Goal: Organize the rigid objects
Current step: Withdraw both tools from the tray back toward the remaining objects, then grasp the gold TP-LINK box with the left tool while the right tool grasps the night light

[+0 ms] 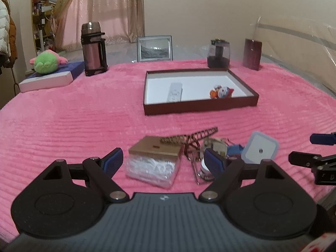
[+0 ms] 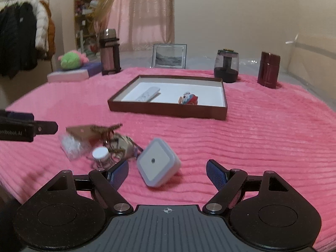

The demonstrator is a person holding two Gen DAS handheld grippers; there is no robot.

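Note:
A brown tray [image 1: 199, 106] [image 2: 168, 112] with a white floor holds a white remote [image 1: 174, 92] [image 2: 148, 94] and a small toy figure [image 1: 221, 92] [image 2: 188, 99]. Nearer me lies a pile: a gold-lidded clear box [image 1: 154, 160] [image 2: 78, 137], a wooden lattice model [image 1: 189, 140] [image 2: 109, 129], a small white-capped jar [image 2: 100, 155] and a white square night light [image 1: 260, 150] [image 2: 157, 164]. My left gripper [image 1: 166, 160] is open, around the clear box. My right gripper [image 2: 167, 174] is open, around the night light.
On the pink blanket [image 1: 73, 121] at the back stand a flask [image 1: 93, 49], a picture frame [image 1: 155, 48], a dark jar [image 1: 218, 53] and a maroon can [image 1: 252, 54]. A green plush [image 1: 47, 62] lies on a flat box at the left.

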